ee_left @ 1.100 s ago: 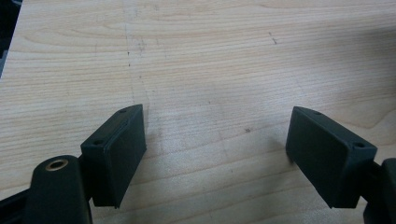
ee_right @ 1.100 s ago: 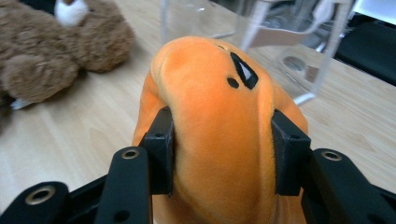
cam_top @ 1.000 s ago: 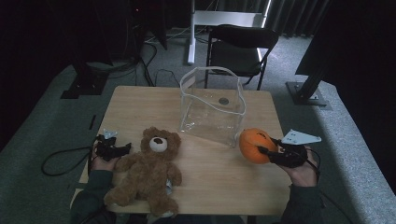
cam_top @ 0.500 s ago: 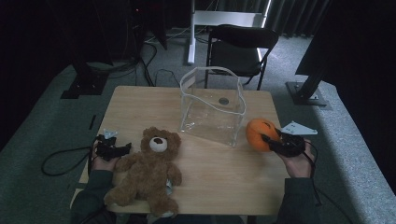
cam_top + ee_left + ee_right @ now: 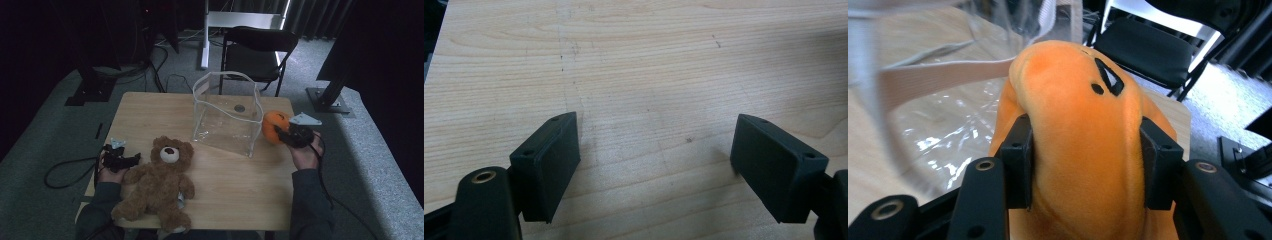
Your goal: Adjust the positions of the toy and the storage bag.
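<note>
We note the right gripper clamped on the orange plush toy, its jaws pressing into both sides, just beside the clear bag at the worktop's right edge. The left gripper lies wide apart over bare wood, near the brown teddy bear. Beyond the wooden worktop: grey carpet, a black folding chair, dark surroundings.
</note>
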